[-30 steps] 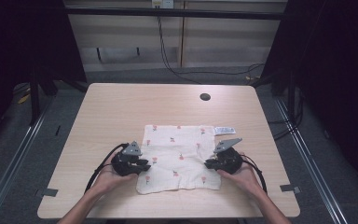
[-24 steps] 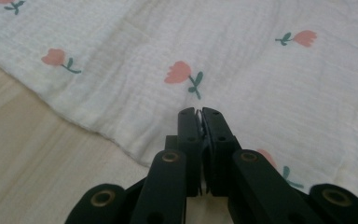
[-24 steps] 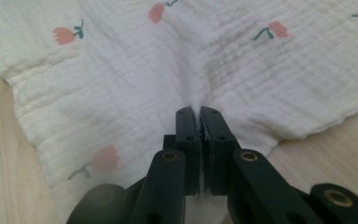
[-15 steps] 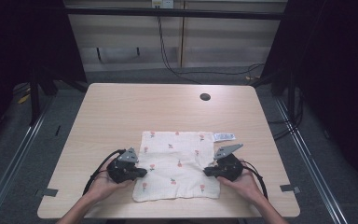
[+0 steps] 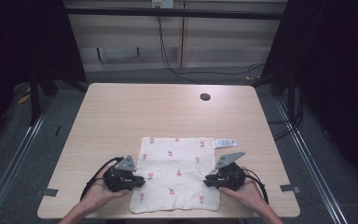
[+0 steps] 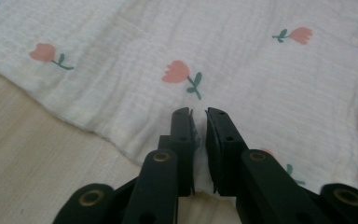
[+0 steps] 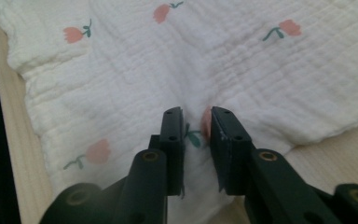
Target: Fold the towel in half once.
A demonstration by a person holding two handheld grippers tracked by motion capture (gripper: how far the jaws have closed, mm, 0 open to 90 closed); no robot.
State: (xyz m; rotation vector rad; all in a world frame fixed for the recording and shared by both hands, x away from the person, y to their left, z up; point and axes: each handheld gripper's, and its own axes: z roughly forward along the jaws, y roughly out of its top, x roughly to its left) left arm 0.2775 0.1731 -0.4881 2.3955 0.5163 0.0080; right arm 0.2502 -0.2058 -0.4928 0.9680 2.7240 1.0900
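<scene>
**Two grippers let go at the sides of a flowered cloth**

A white cloth (image 5: pixel 176 175) printed with small pink flowers lies flat on the near half of the wooden table (image 5: pixel 121 116), its near edge close to the table's near edge. A small white label (image 5: pixel 224 142) sticks out at its far right corner. Far off toward the back of the table sits a dark round hole (image 5: pixel 205 97).

The person's left hand (image 5: pixel 98 193) holds the left gripper (image 5: pixel 140 178) at the cloth's left edge, pointing right over the fabric. Its jaws have just been opening; seen along them from the left gripper view, they stand a narrow gap apart above the cloth (image 6: pixel 177 74), with the fabric under them and no fold pinched.

The right hand (image 5: pixel 242 191) holds the right gripper (image 5: pixel 207 181) at the cloth's right edge, pointing left. Its jaws have also just been opening, a little wider than the other pair; in the right gripper view they hang over the cloth (image 7: pixel 121 79) with a pink flower showing in the gap, and grip nothing.
</scene>
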